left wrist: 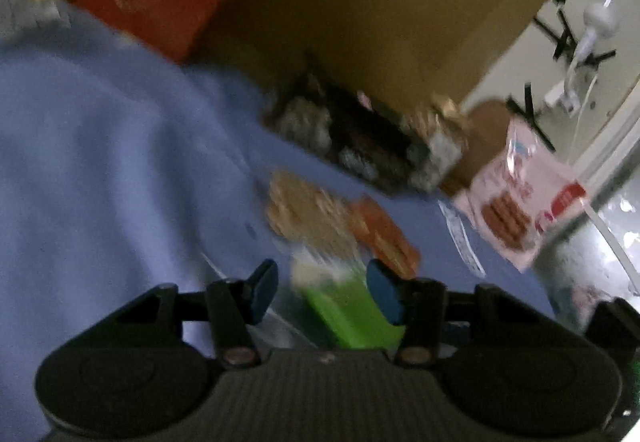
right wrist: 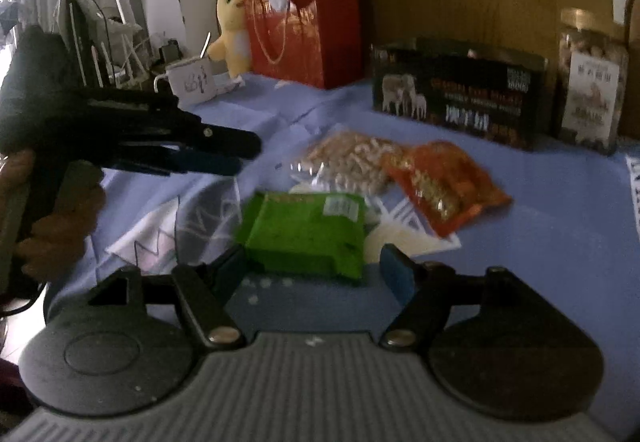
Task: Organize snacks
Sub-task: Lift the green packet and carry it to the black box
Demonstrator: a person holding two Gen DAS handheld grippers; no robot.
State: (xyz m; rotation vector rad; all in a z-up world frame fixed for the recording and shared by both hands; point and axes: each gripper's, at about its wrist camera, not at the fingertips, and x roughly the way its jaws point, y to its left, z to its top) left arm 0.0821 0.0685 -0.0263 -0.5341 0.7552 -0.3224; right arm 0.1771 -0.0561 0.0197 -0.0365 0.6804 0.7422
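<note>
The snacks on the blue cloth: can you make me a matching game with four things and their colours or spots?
Things:
1. flat packet
2. crinkly bag
3. gift bag
4. jar

Matches:
A. red, with rope handles
B. green, nearest the right claw
C. far right, beside the dark box
D. orange, next to the clear bag of pale snacks

Pairs: 1-B, 2-D, 3-A, 4-C
</note>
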